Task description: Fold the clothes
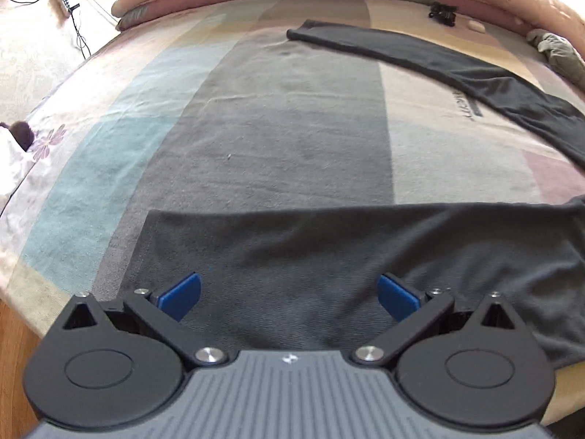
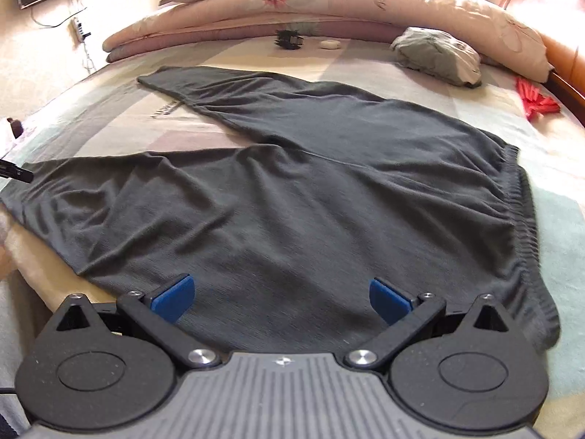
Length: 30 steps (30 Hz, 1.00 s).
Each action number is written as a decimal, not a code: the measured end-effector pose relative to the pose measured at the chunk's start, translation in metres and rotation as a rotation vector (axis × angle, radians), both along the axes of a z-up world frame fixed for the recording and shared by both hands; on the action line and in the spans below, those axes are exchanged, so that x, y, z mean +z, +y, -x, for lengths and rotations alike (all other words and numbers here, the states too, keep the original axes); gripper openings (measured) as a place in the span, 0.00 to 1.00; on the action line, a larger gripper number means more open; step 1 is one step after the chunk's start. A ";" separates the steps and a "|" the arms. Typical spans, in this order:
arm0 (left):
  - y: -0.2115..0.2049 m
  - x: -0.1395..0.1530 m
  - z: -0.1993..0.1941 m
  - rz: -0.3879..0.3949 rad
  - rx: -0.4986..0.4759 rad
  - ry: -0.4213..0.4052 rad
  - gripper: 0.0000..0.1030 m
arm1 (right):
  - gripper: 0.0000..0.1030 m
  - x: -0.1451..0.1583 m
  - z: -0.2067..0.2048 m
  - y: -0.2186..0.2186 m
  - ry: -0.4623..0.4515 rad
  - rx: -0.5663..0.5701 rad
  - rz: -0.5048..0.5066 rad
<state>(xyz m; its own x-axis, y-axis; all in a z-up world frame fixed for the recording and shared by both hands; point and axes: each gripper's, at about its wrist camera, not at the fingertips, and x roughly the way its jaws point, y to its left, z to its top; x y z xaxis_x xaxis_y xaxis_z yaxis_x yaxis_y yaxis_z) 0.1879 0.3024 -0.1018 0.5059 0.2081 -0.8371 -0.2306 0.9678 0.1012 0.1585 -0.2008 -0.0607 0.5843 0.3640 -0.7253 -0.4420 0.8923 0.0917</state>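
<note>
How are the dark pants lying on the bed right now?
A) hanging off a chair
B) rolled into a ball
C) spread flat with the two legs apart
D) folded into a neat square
C: the dark pants lie flat on the striped bedcover, the legs splayed apart in a V, with both open grippers hovering over them.

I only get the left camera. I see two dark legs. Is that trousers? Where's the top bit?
Observer: Yes, trousers. The right camera shows the gathered waistband at the right side.
Child: Is the other grabber holding them?
Observer: No. The right gripper is open above the cloth near the waist.
Child: Anything else on the bed I can't see?
Observer: A red thing lies near the bed's right edge, past the grey bundle.
</note>
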 end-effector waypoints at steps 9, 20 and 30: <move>0.024 -0.017 0.002 0.093 0.018 -0.021 0.99 | 1.00 -0.017 -0.036 0.114 -0.028 0.216 0.021; 0.033 -0.018 0.002 0.085 -0.003 -0.039 1.00 | 1.00 -0.013 -0.045 0.084 -0.047 0.127 0.043; 0.015 -0.012 0.021 0.014 -0.047 -0.006 1.00 | 1.00 -0.003 -0.005 0.175 -0.022 0.492 -0.087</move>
<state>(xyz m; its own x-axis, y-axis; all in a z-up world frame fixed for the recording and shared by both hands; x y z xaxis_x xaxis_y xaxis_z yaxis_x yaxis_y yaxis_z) 0.1668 0.3173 -0.1143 0.5203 0.1721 -0.8365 -0.1854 0.9789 0.0860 0.1630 -0.0259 -0.0633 0.3426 0.6591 -0.6695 -0.8113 0.5669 0.1428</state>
